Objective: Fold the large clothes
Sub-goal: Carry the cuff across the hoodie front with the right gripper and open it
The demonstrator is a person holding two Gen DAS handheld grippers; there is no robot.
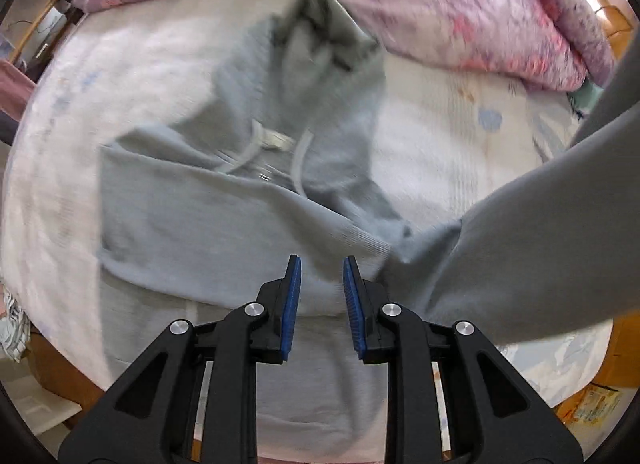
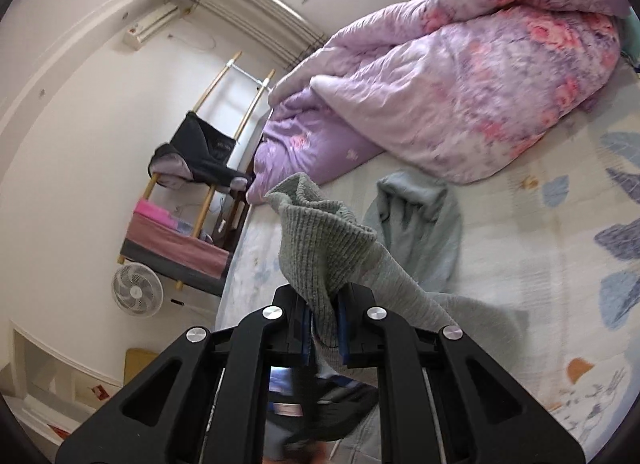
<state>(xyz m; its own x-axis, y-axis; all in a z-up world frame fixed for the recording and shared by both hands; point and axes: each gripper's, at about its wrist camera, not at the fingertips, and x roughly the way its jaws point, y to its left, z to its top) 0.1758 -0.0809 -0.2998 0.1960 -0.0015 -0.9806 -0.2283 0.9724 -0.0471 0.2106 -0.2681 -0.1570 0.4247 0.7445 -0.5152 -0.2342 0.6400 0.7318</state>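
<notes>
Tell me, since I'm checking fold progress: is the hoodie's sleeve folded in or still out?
Still out: the right gripper is shut on the sleeve's ribbed cuff, lifting it off the hoodie.

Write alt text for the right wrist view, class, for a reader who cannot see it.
The right claw is shut on the ribbed cuff of a grey-green hoodie, lifting its sleeve off a bed. A crumpled floral quilt lies behind the hoodie, and a white fan stands on the floor by the wall.

Left wrist: steep downward, close over bed point(image 1: 440, 135). Right wrist: shallower, tilted, roomward. Shared: hoodie point(image 1: 224, 199), quilt point(image 1: 460, 3).
</notes>
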